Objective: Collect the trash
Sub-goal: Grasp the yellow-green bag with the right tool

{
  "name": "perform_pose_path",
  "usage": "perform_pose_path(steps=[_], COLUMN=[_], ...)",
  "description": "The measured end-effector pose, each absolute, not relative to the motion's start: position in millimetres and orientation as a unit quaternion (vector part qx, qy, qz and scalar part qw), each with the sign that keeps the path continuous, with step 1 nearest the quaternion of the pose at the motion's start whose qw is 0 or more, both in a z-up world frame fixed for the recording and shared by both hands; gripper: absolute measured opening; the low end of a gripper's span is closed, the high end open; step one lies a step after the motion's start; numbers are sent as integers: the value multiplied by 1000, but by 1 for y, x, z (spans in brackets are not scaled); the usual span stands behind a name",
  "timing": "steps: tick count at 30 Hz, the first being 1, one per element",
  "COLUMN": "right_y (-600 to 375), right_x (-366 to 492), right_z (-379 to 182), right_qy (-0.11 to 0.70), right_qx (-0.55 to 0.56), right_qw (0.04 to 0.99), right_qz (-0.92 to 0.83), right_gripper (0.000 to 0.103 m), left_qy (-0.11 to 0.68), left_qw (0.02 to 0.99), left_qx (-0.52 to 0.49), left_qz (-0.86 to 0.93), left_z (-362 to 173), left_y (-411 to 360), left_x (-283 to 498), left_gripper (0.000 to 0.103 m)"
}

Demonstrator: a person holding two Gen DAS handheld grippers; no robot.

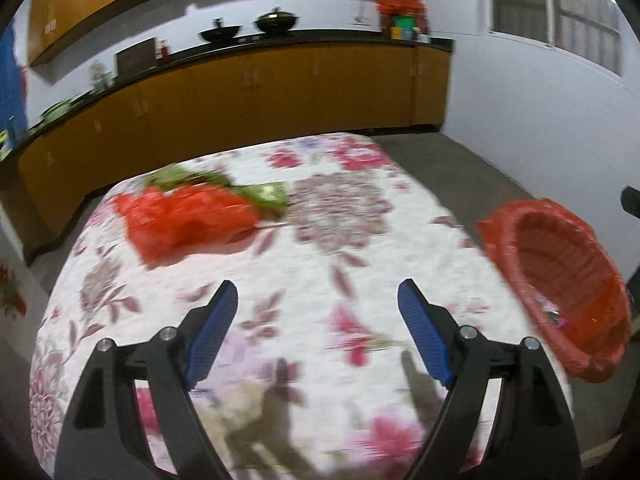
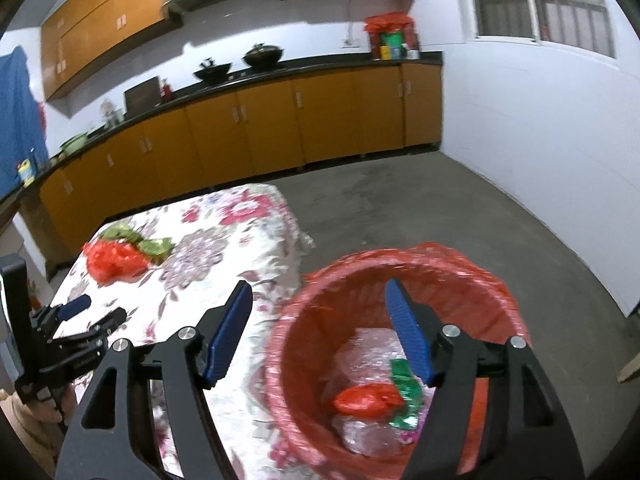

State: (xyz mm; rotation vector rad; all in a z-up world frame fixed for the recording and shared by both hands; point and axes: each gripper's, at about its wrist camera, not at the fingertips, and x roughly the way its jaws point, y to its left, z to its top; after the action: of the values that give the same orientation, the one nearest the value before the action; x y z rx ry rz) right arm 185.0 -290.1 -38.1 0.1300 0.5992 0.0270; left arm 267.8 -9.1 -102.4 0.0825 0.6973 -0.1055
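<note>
2 wide-open, empty grippers, your left [image 1: 316, 300] and right [image 2: 318, 300], could push the flimsy crumpled red plastic bag [image 1: 188, 220] off the floral-clothed table [image 1: 360, 208], missing the red-lined wicker basket [image 2: 304, 320].

A floral tablecloth [image 1: 320, 248] in pink, red and white covers the table at the centre. Toward twelve o'clock, orange cabinets [image 2: 320, 120] run beneath a dark countertop [image 2: 304, 66], where two black woks [image 1: 248, 28] sit. A barred window [image 2: 540, 4] fills the wall at one o'clock, above bare grey floor [image 2: 440, 208].
</note>
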Motion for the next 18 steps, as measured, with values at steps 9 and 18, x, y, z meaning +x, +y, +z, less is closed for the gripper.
perform_pose_path(steps=[9, 18], right_y=[-214, -91], right_x=[228, 311], right_z=[-38, -47], right_qy=[301, 310], right_qx=[38, -6], right_qw=[949, 930], right_qz=[88, 199], right_gripper=[65, 54], left_qy=[316, 300], left_qw=[948, 950], left_qx=[26, -16], left_qz=[36, 87], left_z=[-103, -101], left_y=[69, 135], left_x=[264, 272], left_gripper=[81, 81])
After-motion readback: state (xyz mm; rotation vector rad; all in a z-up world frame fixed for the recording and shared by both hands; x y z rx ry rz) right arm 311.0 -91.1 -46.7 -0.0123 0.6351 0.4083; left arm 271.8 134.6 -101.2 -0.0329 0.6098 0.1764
